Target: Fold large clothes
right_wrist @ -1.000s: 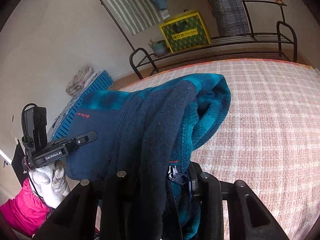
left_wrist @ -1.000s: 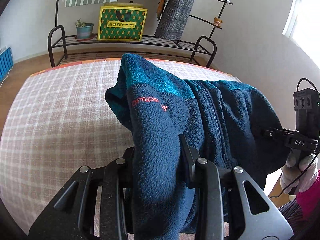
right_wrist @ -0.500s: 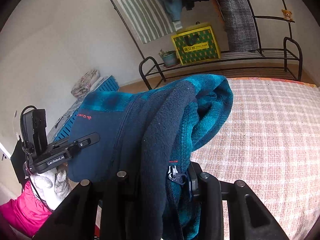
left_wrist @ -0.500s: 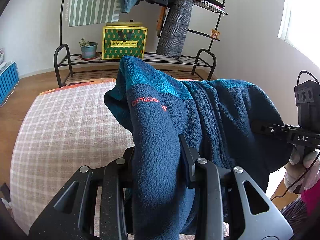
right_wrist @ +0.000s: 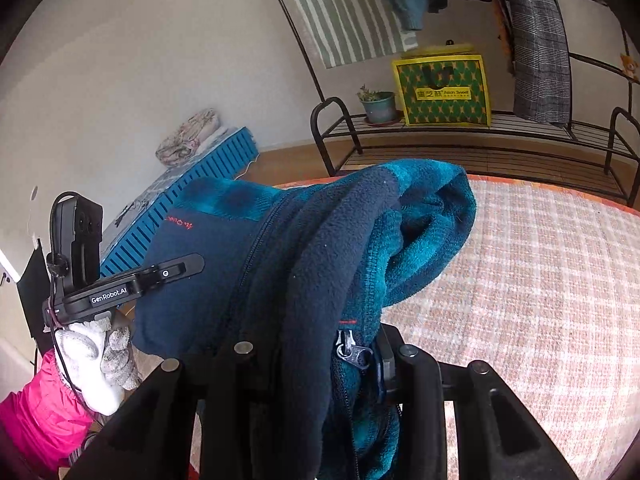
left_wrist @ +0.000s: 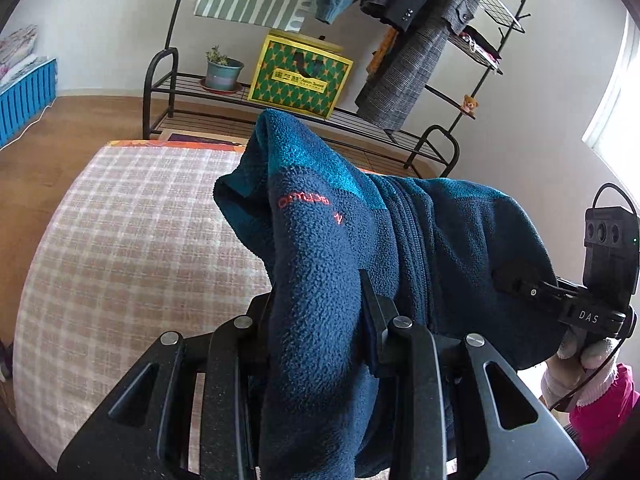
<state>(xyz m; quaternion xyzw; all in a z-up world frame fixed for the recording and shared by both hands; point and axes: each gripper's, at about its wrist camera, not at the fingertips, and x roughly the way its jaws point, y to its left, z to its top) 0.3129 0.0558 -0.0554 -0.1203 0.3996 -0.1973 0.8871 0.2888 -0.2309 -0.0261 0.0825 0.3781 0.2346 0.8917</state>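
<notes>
The navy and teal fleece jacket hangs bunched in the air between the two grippers, above the near edge of the bench with its pink checked cloth. The left gripper has its fingers pinching a thick fold of fleece; the right gripper pinches the fabric beside the zip pull. The cloth lies bare out to its orange far edge at 12 o'clock. Beyond stands a black metal rack with a potted plant and a green-and-yellow box reading "Asian Sweet". Each gripper's side bears writing: "GenRobot.AI" and "DAS". Red lettering on the fleece cannot be read.
</notes>
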